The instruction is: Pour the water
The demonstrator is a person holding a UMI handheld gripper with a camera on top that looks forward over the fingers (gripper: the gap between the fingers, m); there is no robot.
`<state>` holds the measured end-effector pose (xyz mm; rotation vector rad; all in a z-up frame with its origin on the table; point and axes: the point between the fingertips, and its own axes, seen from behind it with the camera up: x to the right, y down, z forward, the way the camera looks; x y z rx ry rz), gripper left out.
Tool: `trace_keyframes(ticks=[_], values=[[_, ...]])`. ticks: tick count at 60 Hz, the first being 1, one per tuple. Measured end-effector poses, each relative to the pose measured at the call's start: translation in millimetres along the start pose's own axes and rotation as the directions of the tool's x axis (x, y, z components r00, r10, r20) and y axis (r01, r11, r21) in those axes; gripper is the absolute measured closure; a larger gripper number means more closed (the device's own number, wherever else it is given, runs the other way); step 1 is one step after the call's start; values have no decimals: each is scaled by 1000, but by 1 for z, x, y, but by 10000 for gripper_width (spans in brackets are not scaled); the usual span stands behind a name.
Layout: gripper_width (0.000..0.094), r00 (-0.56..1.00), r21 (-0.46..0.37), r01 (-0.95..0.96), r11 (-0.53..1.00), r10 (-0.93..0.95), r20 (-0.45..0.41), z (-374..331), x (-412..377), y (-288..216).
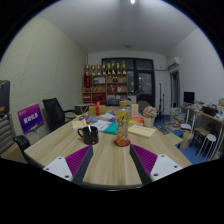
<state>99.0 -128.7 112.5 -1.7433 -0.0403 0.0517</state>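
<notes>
Gripper view: I look out along my two fingers over a long wooden table in an office room.
My gripper: my jaws stand wide apart and hold nothing; only bare tabletop lies between them.
My pads: the magenta pad on one finger and its twin on the other face each other across the gap.
Task things: a dark mug stands on the table beyond my fingers, left of centre; a tall colourful bottle-like container stands upright just right of it, on what looks like an orange base. I cannot tell what it holds.
Contact: both are well ahead of my fingertips, untouched.
Table clutter: papers and boxes lie farther right.
Surroundings: a black chair at the left, a purple sign nearer, and shelves against the back wall.
</notes>
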Motion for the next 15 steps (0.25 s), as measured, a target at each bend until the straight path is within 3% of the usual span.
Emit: trace_keyframes(ticks=[15], values=[[104, 999, 23, -35, 999, 35, 1, -81, -12, 0]])
